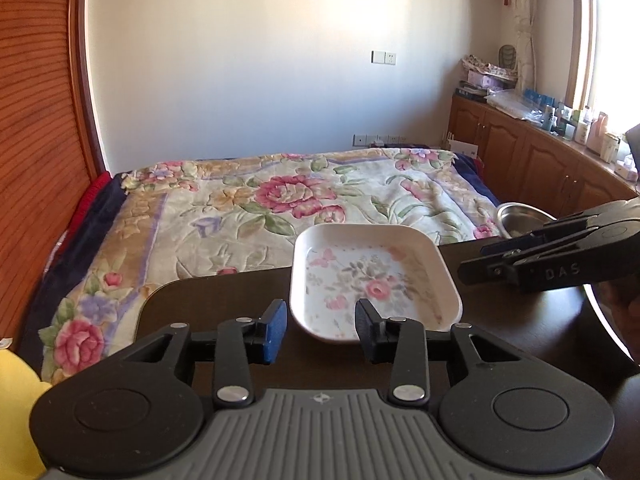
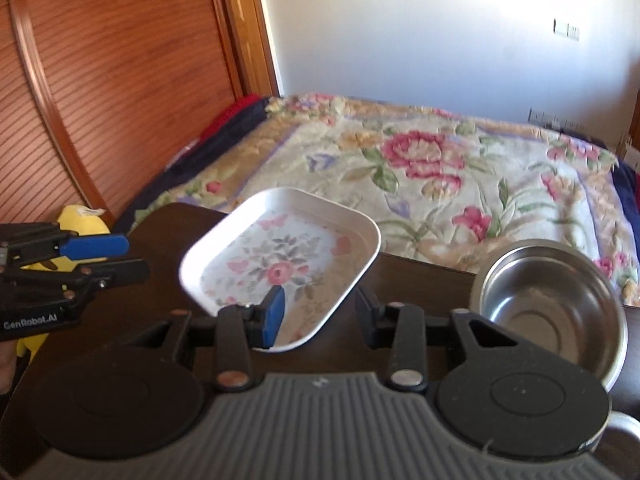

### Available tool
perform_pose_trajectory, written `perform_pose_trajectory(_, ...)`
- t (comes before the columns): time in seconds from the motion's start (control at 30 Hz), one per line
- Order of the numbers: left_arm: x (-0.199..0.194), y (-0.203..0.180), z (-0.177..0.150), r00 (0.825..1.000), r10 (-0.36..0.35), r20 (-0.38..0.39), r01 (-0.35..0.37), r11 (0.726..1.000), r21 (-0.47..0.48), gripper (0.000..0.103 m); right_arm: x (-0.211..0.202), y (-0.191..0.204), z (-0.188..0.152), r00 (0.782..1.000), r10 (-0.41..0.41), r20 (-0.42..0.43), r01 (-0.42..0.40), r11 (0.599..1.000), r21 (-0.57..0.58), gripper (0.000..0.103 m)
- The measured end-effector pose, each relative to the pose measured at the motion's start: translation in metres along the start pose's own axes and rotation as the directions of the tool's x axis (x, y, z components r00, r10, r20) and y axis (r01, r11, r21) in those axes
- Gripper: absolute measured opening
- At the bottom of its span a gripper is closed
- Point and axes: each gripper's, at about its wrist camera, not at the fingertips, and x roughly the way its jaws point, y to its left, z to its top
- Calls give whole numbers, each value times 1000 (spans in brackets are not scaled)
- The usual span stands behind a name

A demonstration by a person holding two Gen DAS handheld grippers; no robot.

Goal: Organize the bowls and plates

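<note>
A square white plate [image 1: 372, 280] with a flower print rests on the dark table [image 1: 224, 300]; its far end shows against the bed behind. My left gripper [image 1: 322, 328] is open, and the plate's near corner sits between its fingers. In the right wrist view the plate [image 2: 280, 260] lies ahead on the left. My right gripper [image 2: 320, 312] is open and straddles the plate's near rim, its blue-padded finger over the inside. To the right of the plate stands a steel bowl [image 2: 552, 300], also seen as the bowl [image 1: 520, 216] in the left wrist view. Each view shows the other gripper [image 1: 476, 260] [image 2: 132, 258] from the side.
Past the table lies a bed with a floral blanket [image 1: 280, 200]. A slatted wooden door [image 2: 120, 80] stands at the left, with a yellow object [image 2: 80, 220] below it. Wooden cabinets [image 1: 540, 160] holding bottles line the right wall.
</note>
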Motion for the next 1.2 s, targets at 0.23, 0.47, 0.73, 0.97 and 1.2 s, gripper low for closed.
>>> perform_pose_trajectory(0.23, 38, 7, 6, 999, -13, -32, 13, 1000, -8, 39, 21, -11, 7, 998, -10, -54, 12, 999, 35, 40)
perform_pose_trajectory(0.47, 61, 13, 7, 999, -9, -47, 8, 1000, -25, 28, 34, -7, 12, 994, -21, -106, 22, 1000, 4, 36)
perform_pose_trajectory(0.73, 71, 17, 8, 999, -6, -50, 4, 999, -41, 24, 43, -5, 22, 989, -62, -133, 55, 997, -57, 30)
perform_pose_trajectory(0.97, 75, 17, 6, 998, -1, -64, -2, 999, -41, 13, 53, -4, 22, 979, -39, -202, 24, 997, -80, 27)
perform_pose_trajectory(1.2, 76, 22, 3, 998, -18, -68, 14, 999, -53, 9, 52, -1, 22, 978, -43, -202, 24, 995, -98, 26)
